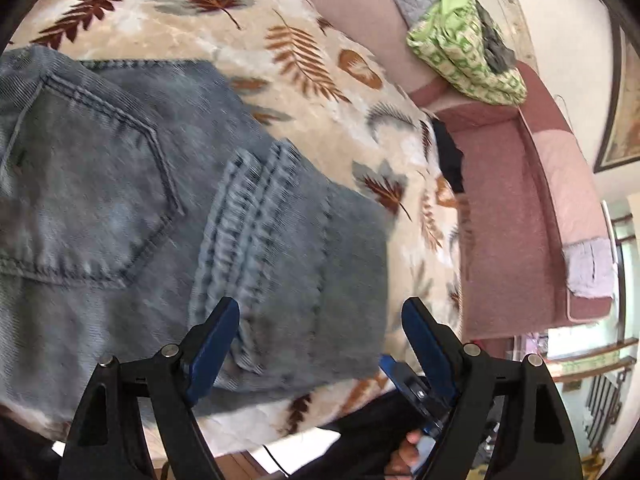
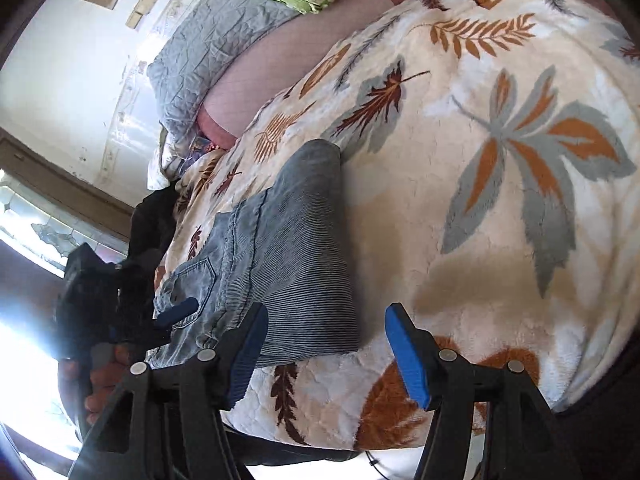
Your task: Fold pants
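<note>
A cream fleece blanket printed with rust and grey leaves (image 2: 460, 208) is covering the bed, filling most of both views; the folded blue denim pants (image 2: 280, 260) are lying on it at lower left of the right wrist frame, their long axis running up and away from the near bed edge; the left gripper (image 1: 320, 312) is hovering directly over the denim, fingers spread wide and gripping nothing; the right gripper (image 2: 326, 320) is also gaping empty, sitting just off the bundle's near corner; the left looks nearer for any next grasp.
</note>
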A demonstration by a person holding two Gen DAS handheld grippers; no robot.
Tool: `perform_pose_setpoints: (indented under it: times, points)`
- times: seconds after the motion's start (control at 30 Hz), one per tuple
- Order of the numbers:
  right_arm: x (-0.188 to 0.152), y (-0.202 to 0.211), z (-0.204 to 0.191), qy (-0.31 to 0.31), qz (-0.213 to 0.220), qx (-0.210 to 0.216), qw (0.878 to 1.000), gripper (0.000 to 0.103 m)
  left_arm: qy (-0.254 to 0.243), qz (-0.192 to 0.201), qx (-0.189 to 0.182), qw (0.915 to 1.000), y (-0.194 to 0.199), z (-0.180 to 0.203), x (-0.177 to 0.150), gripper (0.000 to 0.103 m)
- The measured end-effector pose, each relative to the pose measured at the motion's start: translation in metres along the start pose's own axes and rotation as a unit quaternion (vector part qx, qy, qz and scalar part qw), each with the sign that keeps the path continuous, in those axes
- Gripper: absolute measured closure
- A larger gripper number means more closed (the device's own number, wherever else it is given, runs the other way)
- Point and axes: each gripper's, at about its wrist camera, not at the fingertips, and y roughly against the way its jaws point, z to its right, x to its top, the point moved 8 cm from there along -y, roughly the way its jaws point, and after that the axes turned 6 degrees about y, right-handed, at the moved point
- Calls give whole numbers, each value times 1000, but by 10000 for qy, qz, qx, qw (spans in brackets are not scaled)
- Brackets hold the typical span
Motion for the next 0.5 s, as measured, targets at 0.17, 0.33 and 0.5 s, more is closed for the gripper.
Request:
perform_pose_setpoints:
  times: [0.17,0.33,0.5]
  points:
    - [1,2,9,-207,43,109,9997,39,193,-69,280,9994,-10,-19,-18,26]
    - [-1,0,4,-137,-4,205,9997,39,254,-50,484,9985,-16,-27,-22,35]
    - [0,2,5,-127,50,178,9997,39,209,-24,959,9952,-18,-35,-21,68]
